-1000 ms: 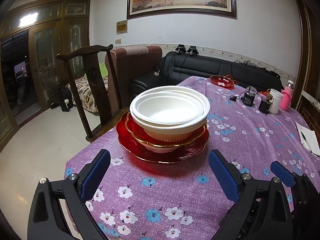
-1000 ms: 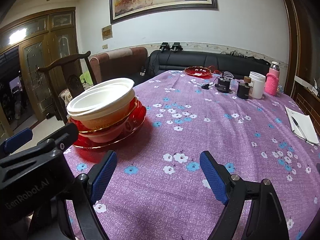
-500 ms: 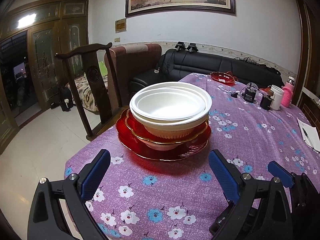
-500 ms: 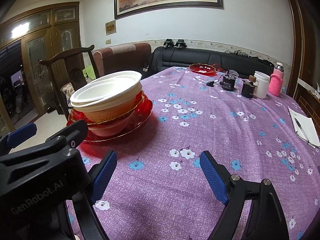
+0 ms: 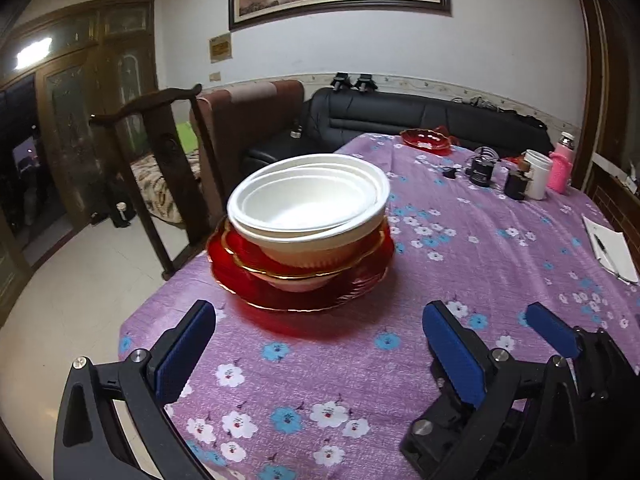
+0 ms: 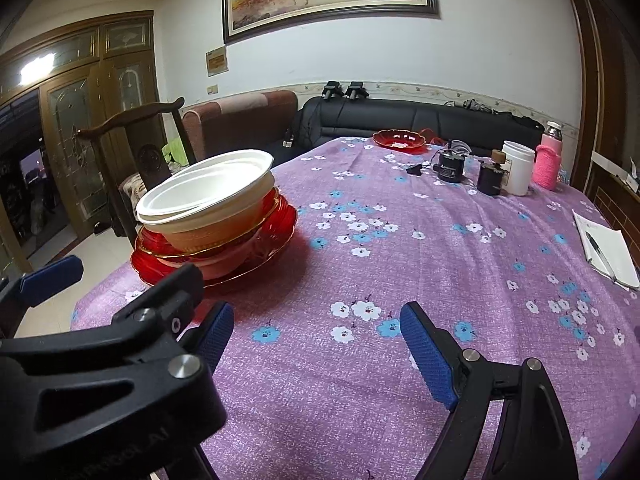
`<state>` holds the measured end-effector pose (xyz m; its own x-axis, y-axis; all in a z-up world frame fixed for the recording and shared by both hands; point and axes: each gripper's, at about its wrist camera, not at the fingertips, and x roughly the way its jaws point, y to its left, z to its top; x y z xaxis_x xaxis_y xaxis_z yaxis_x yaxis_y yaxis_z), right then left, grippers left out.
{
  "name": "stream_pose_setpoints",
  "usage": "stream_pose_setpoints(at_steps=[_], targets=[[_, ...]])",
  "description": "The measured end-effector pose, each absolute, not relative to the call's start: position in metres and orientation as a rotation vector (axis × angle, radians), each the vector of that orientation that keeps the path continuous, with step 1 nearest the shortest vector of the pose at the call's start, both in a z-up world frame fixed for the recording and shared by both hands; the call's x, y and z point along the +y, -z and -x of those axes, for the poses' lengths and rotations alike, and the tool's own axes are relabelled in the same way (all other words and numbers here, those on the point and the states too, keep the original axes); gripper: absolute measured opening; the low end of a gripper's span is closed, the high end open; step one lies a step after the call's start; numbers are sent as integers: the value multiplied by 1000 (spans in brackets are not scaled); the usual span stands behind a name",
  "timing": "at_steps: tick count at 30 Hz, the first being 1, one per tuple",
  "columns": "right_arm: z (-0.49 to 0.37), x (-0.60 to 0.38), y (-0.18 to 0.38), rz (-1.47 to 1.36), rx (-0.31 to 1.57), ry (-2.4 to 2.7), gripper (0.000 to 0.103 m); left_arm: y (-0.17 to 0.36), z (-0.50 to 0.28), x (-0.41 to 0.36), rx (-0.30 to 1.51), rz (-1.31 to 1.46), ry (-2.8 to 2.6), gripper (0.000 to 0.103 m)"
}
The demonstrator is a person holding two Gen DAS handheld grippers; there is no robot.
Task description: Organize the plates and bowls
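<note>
A stack stands near the table's left edge: nested white bowls [image 5: 308, 208] on a gold-rimmed red bowl [image 5: 360, 254] on a wide red plate [image 5: 292, 298]. The stack also shows in the right wrist view [image 6: 208, 208]. My left gripper [image 5: 316, 354] is open and empty, a short way in front of the stack. My right gripper [image 6: 320, 344] is open and empty, to the right of the stack; the left gripper's body [image 6: 120, 364] sits at its left. A second red dish [image 5: 426, 138] rests at the table's far end.
The table has a purple flowered cloth [image 5: 460, 248]. At the far right stand a white cup [image 6: 518, 168], a pink bottle [image 6: 550, 158] and small dark devices [image 6: 450, 162]. A notepad with pen [image 6: 606, 250] lies at the right edge. A wooden chair [image 5: 160, 160] stands left.
Both grippers have drawn back a little from the stack and shifted slightly; the stack has not moved. Both stay open.
</note>
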<state>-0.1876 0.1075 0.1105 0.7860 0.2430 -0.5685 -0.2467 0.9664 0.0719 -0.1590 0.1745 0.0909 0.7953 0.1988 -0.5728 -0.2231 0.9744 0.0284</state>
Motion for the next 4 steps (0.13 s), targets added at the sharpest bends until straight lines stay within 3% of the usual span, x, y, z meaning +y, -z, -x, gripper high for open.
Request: stream_pose_setpoints(at_steps=[4], targets=[[188, 108, -111, 4, 614, -275, 89, -90, 158, 178, 619, 50, -251, 103]])
